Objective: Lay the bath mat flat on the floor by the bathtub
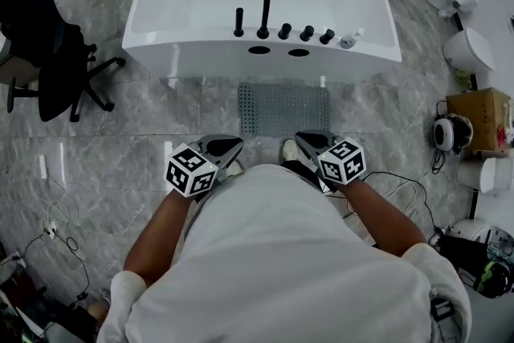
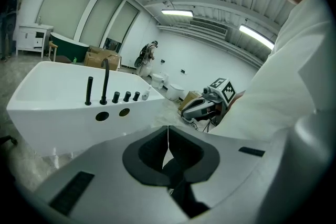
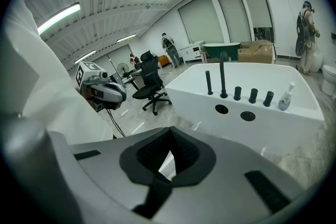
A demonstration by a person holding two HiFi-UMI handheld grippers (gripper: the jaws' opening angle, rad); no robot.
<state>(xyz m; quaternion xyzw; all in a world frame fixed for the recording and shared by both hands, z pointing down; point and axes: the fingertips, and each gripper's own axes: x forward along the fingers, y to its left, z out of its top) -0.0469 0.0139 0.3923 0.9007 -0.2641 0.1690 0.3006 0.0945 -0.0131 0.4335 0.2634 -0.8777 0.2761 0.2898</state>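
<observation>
The grey dotted bath mat (image 1: 283, 110) lies flat on the marble floor, right against the front of the white bathtub (image 1: 201, 4). My left gripper (image 1: 231, 145) hangs close to my body, just short of the mat's near left corner, and is shut on nothing. My right gripper (image 1: 307, 142) sits just short of the mat's near right corner, also shut and empty. In the left gripper view the jaws (image 2: 168, 131) meet in a thin line, with the tub (image 2: 52, 107) ahead. In the right gripper view the jaws (image 3: 171, 136) are pressed together too, facing the tub (image 3: 262, 107).
Black tap fittings (image 1: 265, 8) stand on the tub's near rim. A black office chair (image 1: 56, 60) is at the left. White toilets (image 1: 470, 51) and a cardboard box (image 1: 480, 118) line the right side. Cables (image 1: 401, 193) trail on the floor at the right.
</observation>
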